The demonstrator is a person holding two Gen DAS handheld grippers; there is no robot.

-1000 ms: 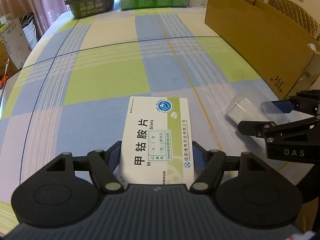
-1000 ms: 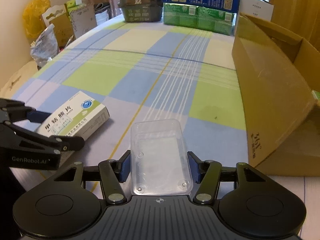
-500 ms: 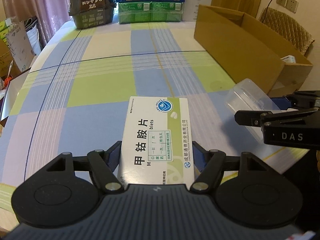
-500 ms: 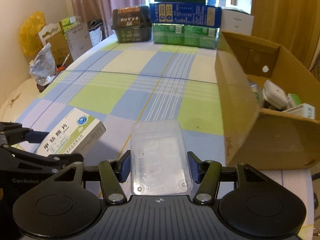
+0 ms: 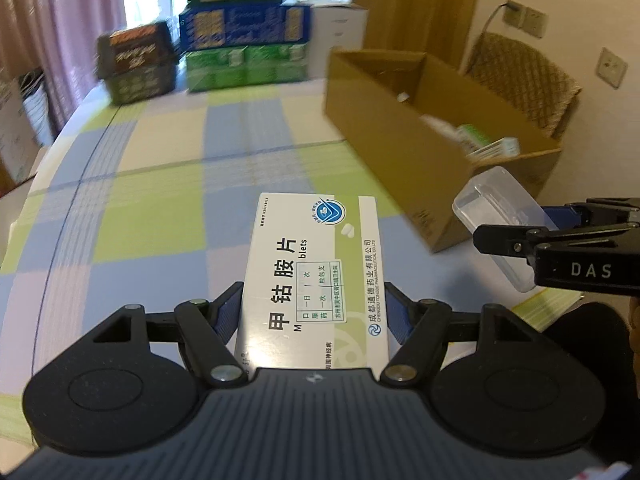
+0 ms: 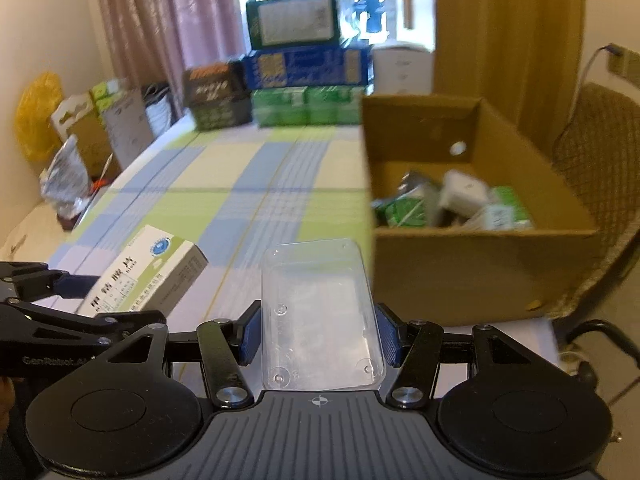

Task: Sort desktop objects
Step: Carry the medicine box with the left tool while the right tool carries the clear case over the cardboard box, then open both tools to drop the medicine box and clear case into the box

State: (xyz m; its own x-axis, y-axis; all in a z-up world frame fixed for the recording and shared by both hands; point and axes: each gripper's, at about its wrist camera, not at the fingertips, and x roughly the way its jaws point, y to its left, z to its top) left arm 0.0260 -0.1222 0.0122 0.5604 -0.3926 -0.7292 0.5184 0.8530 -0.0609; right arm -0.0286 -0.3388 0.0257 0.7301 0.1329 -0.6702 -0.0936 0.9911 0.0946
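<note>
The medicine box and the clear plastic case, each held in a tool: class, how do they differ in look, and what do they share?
The medicine box is opaque white and green card with printed text; the clear plastic case is see-through and unprinted. The medicine box sits in the left tool; the clear plastic case in the right tool. Shared: both are flat rectangles, clamped by their long sides, lifted off the table near the cardboard box.
</note>
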